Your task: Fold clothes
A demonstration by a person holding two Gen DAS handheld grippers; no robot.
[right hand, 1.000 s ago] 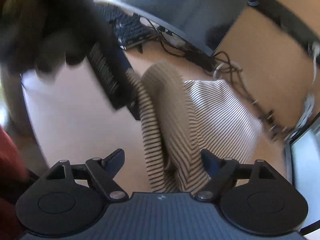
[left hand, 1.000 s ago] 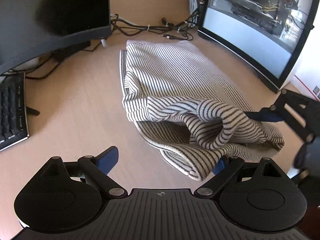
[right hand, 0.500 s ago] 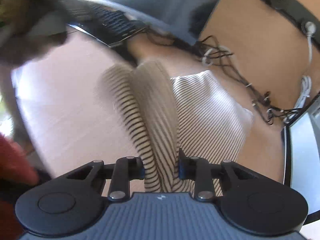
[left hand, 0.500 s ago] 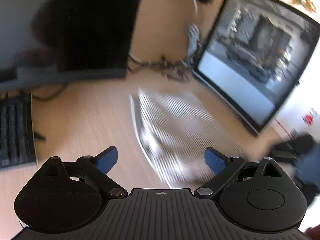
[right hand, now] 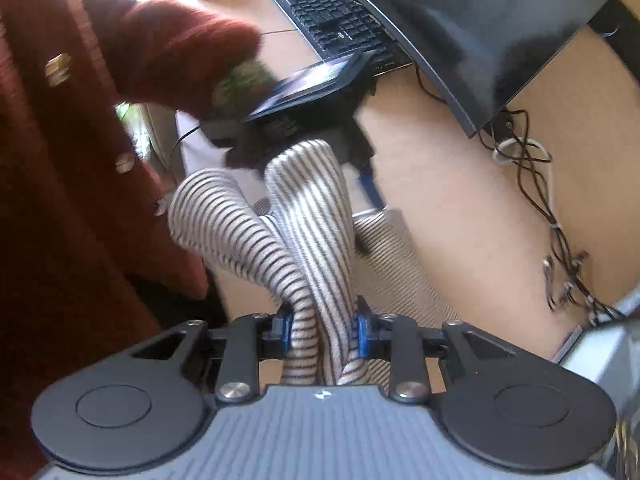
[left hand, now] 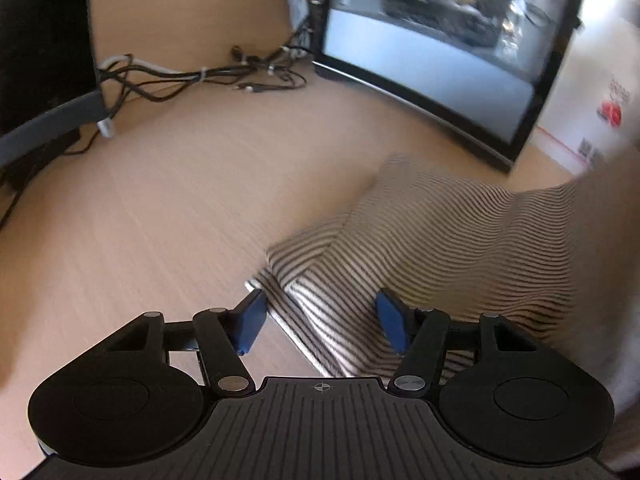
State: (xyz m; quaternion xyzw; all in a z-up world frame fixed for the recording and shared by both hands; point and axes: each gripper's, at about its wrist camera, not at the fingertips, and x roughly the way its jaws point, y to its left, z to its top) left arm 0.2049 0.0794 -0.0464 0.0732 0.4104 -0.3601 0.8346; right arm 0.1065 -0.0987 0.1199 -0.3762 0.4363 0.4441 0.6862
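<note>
Garment: cream knitted top with thin dark stripes (left hand: pixel 448 236) lay partly on the pale wooden counter (left hand: pixel 168 208), one bunched fold raised.
Right gripper (right hand: pixel 322 334): clamped on that raised fold.
Left gripper (left hand: pixel 320 320): jaws apart, straddling the near edge, gripping nothing.
Technique: likely best to close on the edge before carrying over, keeping both sides level and the cloth taut.
</note>
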